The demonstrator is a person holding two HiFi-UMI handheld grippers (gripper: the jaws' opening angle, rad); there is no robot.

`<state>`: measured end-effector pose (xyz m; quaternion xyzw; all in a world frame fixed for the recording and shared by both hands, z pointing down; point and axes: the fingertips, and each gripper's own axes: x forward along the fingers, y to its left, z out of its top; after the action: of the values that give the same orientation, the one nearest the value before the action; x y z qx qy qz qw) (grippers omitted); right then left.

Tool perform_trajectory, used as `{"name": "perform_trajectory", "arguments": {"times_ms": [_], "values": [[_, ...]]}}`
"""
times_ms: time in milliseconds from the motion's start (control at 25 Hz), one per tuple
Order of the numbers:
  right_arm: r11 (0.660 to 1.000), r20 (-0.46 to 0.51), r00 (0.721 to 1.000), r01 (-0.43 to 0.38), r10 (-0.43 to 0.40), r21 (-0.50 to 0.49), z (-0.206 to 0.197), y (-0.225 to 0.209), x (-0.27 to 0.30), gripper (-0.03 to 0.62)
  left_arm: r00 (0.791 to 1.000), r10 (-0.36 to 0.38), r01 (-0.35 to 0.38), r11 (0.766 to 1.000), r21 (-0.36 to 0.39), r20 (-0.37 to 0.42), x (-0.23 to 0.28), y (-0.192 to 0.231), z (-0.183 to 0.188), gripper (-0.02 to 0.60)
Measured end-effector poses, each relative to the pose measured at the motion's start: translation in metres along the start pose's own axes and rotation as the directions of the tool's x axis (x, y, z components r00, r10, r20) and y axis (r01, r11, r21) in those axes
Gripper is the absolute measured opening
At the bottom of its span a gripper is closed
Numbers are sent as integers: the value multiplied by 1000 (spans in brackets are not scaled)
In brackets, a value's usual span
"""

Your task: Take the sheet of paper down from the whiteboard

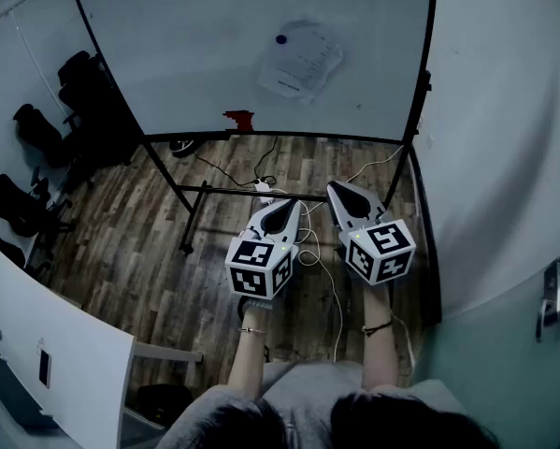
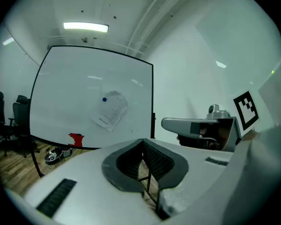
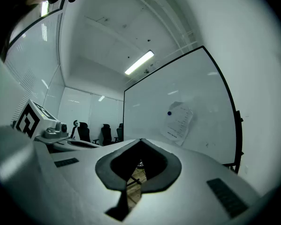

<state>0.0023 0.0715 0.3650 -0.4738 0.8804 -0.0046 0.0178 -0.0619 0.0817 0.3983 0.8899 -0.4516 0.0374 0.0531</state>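
Note:
A white sheet of paper (image 1: 301, 60) hangs tilted on the whiteboard (image 1: 195, 45), pinned at its upper left corner by a small blue magnet (image 1: 280, 38). It also shows as the paper (image 2: 111, 110) in the left gripper view and the paper (image 3: 179, 123) in the right gripper view. My left gripper (image 1: 290, 203) and right gripper (image 1: 337, 189) are held side by side well short of the board, pointing toward it. Both are shut with nothing between the jaws. The left gripper (image 2: 142, 141) aims below and right of the sheet; the right gripper (image 3: 141, 140) aims left of it.
A red eraser (image 1: 238, 118) sits on the board's bottom rail. The board's black stand (image 1: 193, 215) and loose cables (image 1: 261, 178) lie on the wooden floor. Black office chairs (image 1: 36, 138) stand at the left, a white wall (image 1: 504, 138) at the right, a white desk (image 1: 46, 344) at lower left.

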Motion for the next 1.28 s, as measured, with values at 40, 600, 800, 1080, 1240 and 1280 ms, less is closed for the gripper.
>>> {"name": "perform_trajectory", "arguments": {"times_ms": [40, 600, 800, 1080, 1240, 1280], "values": [[1000, -1, 1000, 0, 0, 1, -1, 1, 0, 1, 1000, 3, -3, 1000, -2, 2, -1, 1, 0, 8], [1000, -36, 999, -3, 3, 3, -8, 1, 7, 0, 1000, 19, -19, 1000, -3, -22, 1, 14, -9, 8], [1000, -30, 1000, -4, 5, 23, -10, 2, 13, 1, 999, 26, -26, 1000, 6, -33, 1, 23, -13, 8], [999, -27, 1000, 2, -1, 47, -19, 6, 12, 2, 999, 41, -41, 999, -16, -25, -1, 32, -17, 8], [998, -24, 1000, 4, -3, 63, -21, -4, 17, 1, 998, 48, -49, 999, -17, -31, 4, 34, -20, 8], [998, -21, 1000, 3, -2, 67, -21, -6, 20, 2, 998, 53, -54, 998, -15, -32, 5, 37, -21, 8]]}}
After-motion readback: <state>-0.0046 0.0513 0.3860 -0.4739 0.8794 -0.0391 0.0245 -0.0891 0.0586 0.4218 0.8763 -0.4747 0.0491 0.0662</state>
